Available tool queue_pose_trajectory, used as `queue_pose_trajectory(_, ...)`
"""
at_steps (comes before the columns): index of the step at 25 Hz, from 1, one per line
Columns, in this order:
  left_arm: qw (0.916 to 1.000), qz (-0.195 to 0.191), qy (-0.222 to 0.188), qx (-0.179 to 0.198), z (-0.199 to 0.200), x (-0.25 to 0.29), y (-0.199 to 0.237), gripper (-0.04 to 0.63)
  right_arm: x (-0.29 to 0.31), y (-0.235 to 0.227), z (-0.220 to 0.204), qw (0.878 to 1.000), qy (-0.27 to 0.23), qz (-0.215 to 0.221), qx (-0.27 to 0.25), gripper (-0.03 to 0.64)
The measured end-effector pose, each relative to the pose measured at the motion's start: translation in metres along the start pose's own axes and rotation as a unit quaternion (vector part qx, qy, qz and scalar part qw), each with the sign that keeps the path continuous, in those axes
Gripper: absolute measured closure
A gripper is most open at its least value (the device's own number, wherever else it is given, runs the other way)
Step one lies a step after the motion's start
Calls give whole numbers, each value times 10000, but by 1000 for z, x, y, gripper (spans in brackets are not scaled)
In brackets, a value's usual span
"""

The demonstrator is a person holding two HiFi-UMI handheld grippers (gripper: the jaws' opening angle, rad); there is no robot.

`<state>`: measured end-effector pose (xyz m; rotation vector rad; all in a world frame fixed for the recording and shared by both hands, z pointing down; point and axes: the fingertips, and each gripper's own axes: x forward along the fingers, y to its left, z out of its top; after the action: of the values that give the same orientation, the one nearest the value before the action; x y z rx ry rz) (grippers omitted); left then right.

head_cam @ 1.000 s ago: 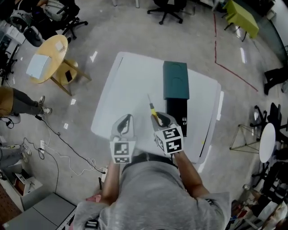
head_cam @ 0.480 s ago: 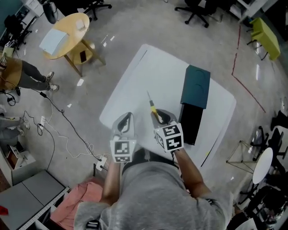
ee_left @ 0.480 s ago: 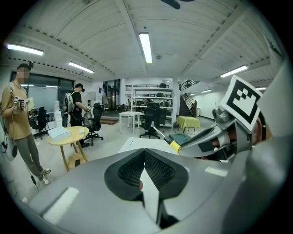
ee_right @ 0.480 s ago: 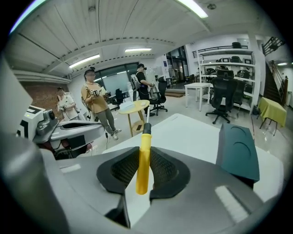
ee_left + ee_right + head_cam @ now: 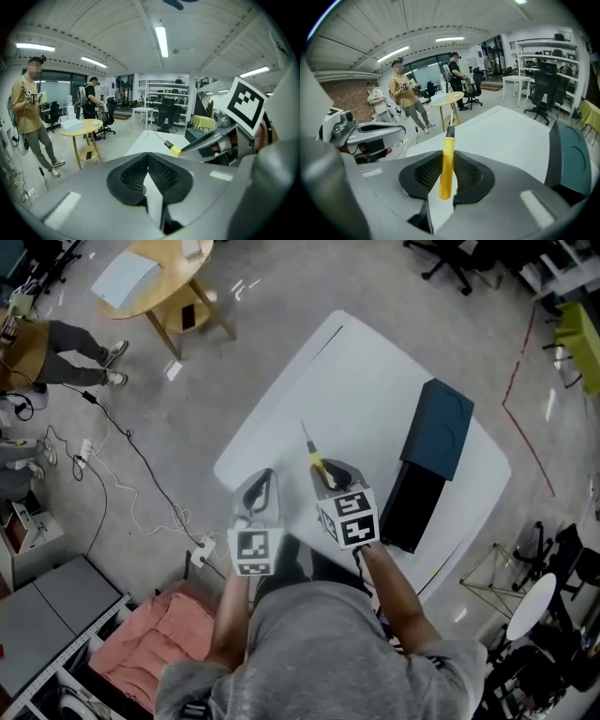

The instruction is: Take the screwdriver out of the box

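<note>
Right gripper: I am holding it with both pads pressing the yellow handle of the screwdriver.
Screwdriver: it is sticking out past the jaws over the near edge of the white table, clear of the box.
Left gripper: I am holding it beside the right one, jaws together and empty.
Box: it is lying open along the table's right edge, its teal lid at the far end.

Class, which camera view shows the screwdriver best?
The right gripper view: the screwdriver is close and central, its yellow handle clamped between the fingers. The head view shows it small, shaft poking past the right gripper. The left gripper view shows only its shaft and some handle.
</note>
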<state>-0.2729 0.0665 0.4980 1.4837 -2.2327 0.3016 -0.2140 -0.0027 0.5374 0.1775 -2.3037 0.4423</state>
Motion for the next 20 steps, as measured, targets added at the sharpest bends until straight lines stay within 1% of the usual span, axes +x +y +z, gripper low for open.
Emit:
queue_pose_trajectory(8,9993,111,313,-175,-39,17,21,583,53,3,-17,9988,430,202,-66,540)
queue_pose_trajectory(13,9982,142,477,-336,-61,22,25,583,76,0,-30,9976,652,238,-54,540)
queue_pose_trajectory(20,9968,204,648,-424,-83,28,31,583,100,-4,-52,9952,948,241,-4,538)
